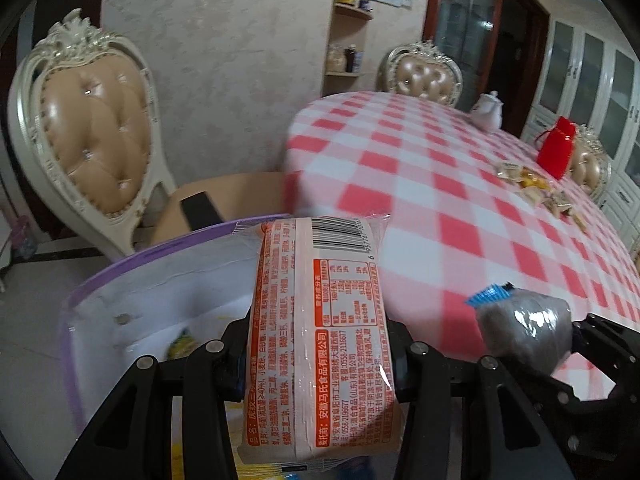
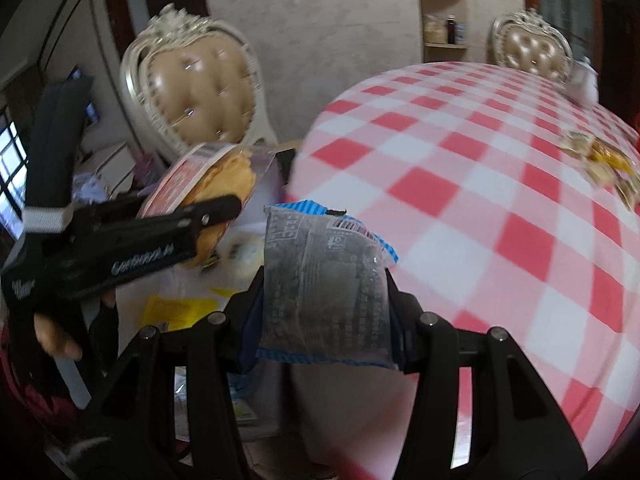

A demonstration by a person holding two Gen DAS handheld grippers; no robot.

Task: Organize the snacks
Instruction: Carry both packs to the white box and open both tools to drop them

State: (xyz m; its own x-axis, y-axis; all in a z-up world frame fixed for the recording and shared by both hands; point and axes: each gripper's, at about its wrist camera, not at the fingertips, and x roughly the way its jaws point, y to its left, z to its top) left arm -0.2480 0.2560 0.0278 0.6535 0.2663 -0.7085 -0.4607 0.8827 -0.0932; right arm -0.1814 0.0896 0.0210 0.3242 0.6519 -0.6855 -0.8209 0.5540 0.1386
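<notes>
Left hand-held gripper (image 1: 320, 360) pinches cake pack (image 1: 320, 332), right (image 2: 324, 312) pinches grey pack (image 2: 324, 280); lower both squarely over bag (image 1: 160, 280) lower left, release gently

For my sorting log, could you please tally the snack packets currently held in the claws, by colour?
Orange-printed packet, in the left claw: 1
Dark grey packet with blue edges, in the right claw: 1
Total: 2

Glossy plastic snack wrapper (image 1: 320, 336); matt checked cloth (image 1: 460, 184); tufted, shiny chair (image 1: 92, 136).
</notes>
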